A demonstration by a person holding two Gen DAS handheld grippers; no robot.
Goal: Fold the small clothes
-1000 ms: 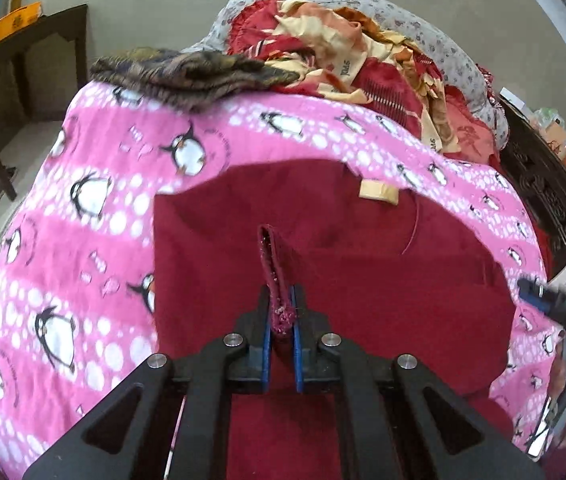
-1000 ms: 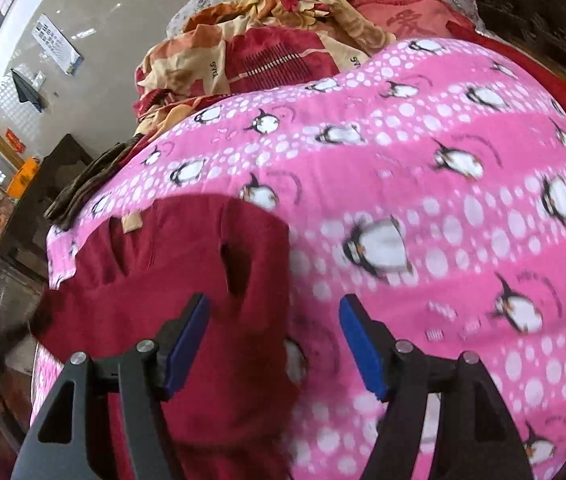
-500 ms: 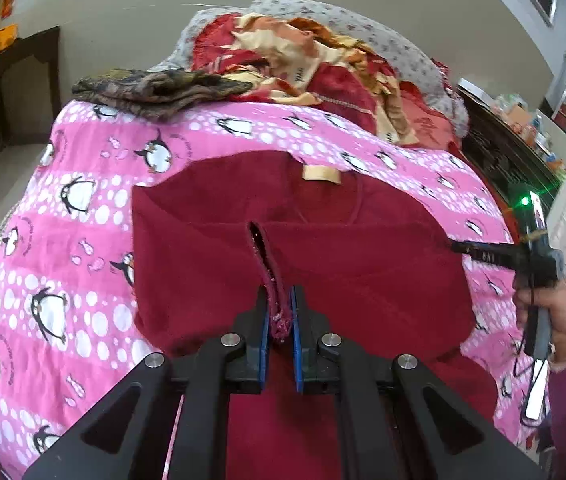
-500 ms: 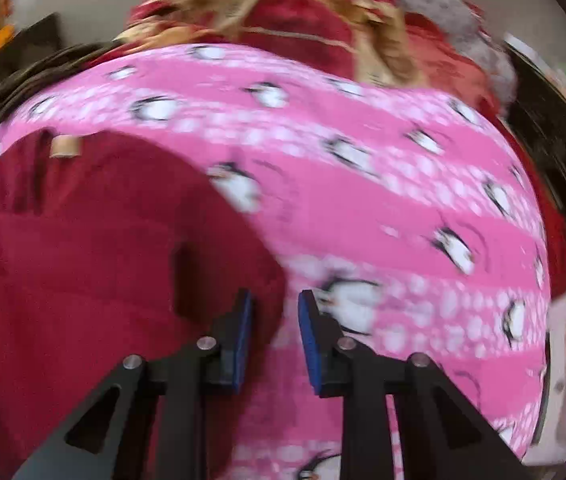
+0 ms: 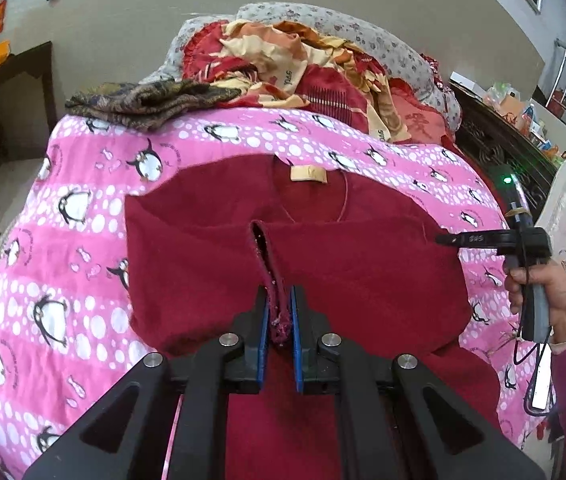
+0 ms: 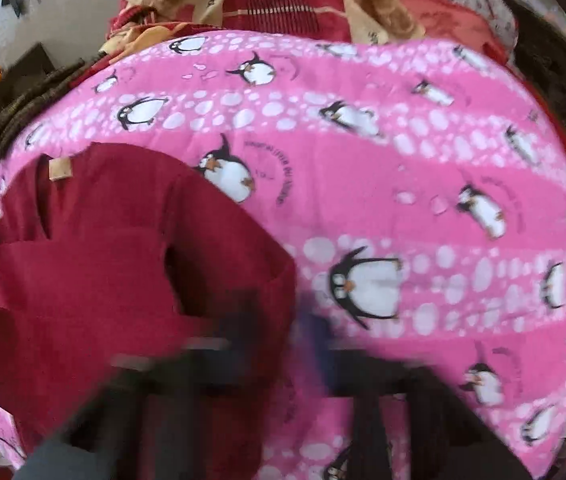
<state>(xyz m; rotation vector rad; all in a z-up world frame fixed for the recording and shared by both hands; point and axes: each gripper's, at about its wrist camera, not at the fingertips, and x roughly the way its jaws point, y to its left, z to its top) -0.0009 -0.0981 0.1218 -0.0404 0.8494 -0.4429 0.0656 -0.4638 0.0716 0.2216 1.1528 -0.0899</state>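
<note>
Left hand-held gripper (image 5: 279, 322) is clenched on a raised ridge of the dark red garment (image 5: 363, 272), the pinched fabric standing up between its blue pads (image 5: 261, 328). That garment lies spread on the pink penguin-print blanket (image 5: 83, 240) covering the bed, its neckline and tan label (image 5: 308, 174) pointing toward the far edge of the bed. A lower layer of the red cloth is folded up over the body, forming a straight edge just below the neckline.

Right hand-held gripper (image 5: 449, 239) reaches in at the garment's right edge in the left wrist view, held by the person's right hand (image 5: 547, 296); its tip meets the fabric there. In its own camera the fingers are smeared by motion blur beside the garment's edge, so I cannot tell whether it grips or is released.

At the far edge of the bed sit a dark patterned folded cloth (image 5: 143, 100) toward the left corner and a heap of red and cream bedding (image 5: 303, 76) beside it.
</note>
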